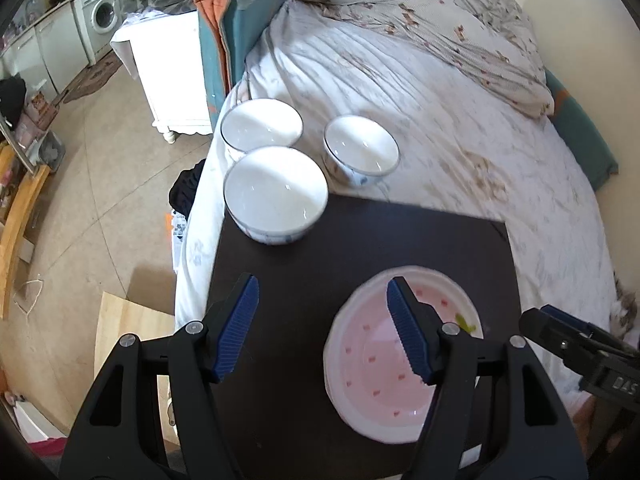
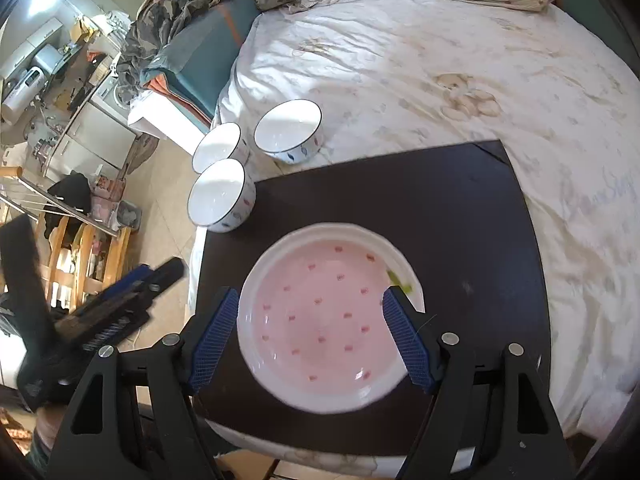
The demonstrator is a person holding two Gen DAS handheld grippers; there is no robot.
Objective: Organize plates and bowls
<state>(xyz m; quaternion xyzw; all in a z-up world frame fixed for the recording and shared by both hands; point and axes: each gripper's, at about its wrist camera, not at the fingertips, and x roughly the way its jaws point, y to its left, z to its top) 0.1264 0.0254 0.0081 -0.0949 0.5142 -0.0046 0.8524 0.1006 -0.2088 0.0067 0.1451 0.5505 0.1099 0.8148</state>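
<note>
Two handheld grippers hover open above a pink plate on a dark board laid on a bed.

The pink spotted plate with a white rim lies flat on the black board, on the bed. The right gripper has its jaws apart over the plate, empty; the left gripper also stands open, holding nothing. Three white bowls sit at the board's far left: one bowl on its corner, two bowls on the sheet.
</note>
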